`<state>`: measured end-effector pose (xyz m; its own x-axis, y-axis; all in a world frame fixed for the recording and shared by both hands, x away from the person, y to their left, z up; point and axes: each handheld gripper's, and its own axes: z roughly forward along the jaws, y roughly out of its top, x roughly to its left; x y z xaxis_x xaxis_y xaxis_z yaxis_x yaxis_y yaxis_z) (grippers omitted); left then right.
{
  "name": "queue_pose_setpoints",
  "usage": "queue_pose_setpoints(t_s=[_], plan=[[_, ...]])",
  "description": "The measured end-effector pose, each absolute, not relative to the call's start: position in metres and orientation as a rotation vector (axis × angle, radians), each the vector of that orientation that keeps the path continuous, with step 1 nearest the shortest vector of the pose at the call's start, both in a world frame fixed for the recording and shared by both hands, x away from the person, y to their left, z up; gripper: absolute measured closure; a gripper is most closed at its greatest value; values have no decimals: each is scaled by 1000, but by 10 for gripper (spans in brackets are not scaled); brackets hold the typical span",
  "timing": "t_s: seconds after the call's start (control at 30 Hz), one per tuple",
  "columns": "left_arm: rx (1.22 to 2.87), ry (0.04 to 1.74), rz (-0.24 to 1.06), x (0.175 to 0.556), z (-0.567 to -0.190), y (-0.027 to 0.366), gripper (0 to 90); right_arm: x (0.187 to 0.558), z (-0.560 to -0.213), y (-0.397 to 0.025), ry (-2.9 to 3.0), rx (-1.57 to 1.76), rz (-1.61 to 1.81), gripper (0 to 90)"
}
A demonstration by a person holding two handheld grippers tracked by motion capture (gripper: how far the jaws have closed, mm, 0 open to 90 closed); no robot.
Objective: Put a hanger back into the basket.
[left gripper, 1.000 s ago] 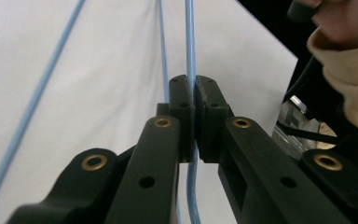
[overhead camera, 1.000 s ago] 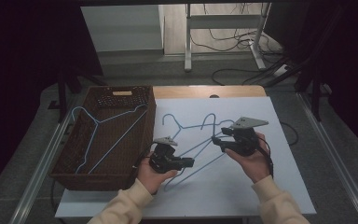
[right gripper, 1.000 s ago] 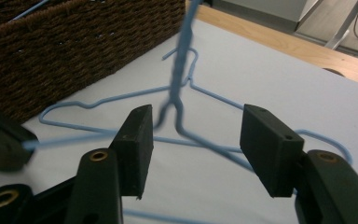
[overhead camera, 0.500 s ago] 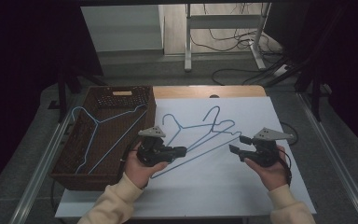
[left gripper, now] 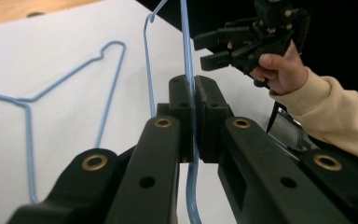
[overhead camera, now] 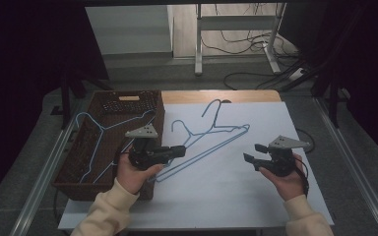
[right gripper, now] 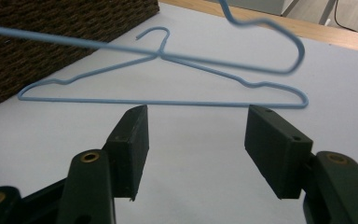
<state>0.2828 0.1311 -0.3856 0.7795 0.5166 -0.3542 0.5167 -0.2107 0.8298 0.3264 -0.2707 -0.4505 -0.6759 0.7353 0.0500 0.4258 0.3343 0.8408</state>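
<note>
Two blue wire hangers lie in the wicker basket [overhead camera: 153, 105] already, while the left tool [overhead camera: 179, 150] clamps a third hanger [left gripper: 187, 65] lifted above the desk [overhead camera: 226, 191], a fourth hanger [right gripper: 168, 95] rests there, and the right tool [overhead camera: 250, 153] waits unclenched, empty.

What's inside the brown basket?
One blue wire hanger lies inside the brown basket, its hook toward the far left corner. The left claw and the hand holding it cover the basket's near right corner, so anything lying there is hidden.
</note>
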Motion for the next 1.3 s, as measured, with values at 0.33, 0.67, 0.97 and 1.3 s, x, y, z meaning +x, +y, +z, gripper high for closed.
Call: queue_pose_setpoints(t_s=[0.33,0.67,0.97,1.3], plan=[[1802,786,33,281,-375,157,866,329,-456,-271,2277,1043,1231,400],[1749,797,56,277,-372,189,866,330,-458,-271,2287,1046,1202,399],[1689,844,87,275,-372,229,866,331,-460,-269,2291,1049,1181,399],[1623,923,128,271,-376,270,866,332,-461,-269,2297,1050,1168,400]])
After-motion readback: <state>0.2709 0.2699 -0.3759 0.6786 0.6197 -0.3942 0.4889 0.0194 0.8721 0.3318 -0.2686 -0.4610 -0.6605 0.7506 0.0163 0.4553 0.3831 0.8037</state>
